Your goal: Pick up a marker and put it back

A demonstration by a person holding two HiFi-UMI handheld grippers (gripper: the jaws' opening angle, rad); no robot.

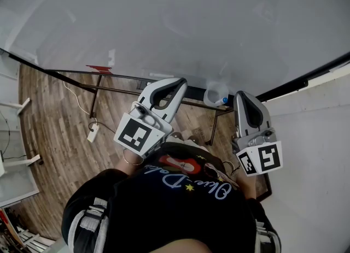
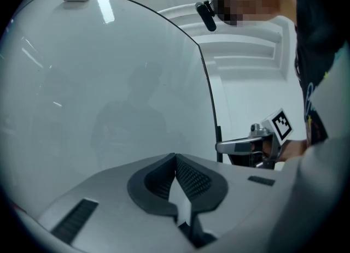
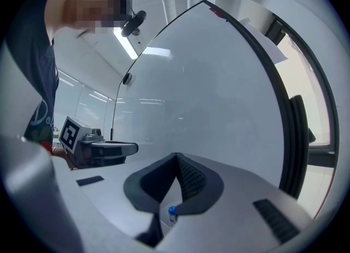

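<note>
A large whiteboard [image 1: 180, 22] fills the far side of the head view. At its lower edge sits a clear holder [image 1: 215, 93] with a blue-capped marker [image 1: 223, 101] in it. My left gripper [image 1: 178, 83] points at the board left of the holder, and my right gripper [image 1: 242, 95] points at it just right of the holder. In the left gripper view the left gripper [image 2: 176, 157] is shut with nothing in it. In the right gripper view the right gripper [image 3: 176, 156] is also shut and empty, with the marker's blue cap [image 3: 171, 211] showing below its jaws.
The board's black metal stand [image 1: 98, 90] rests on a wooden floor [image 1: 54, 115], where a white power strip [image 1: 93, 132] and its cable lie. A small red item [image 1: 99, 69] sits on the board's lower edge. A white wall [image 1: 317, 137] stands at the right.
</note>
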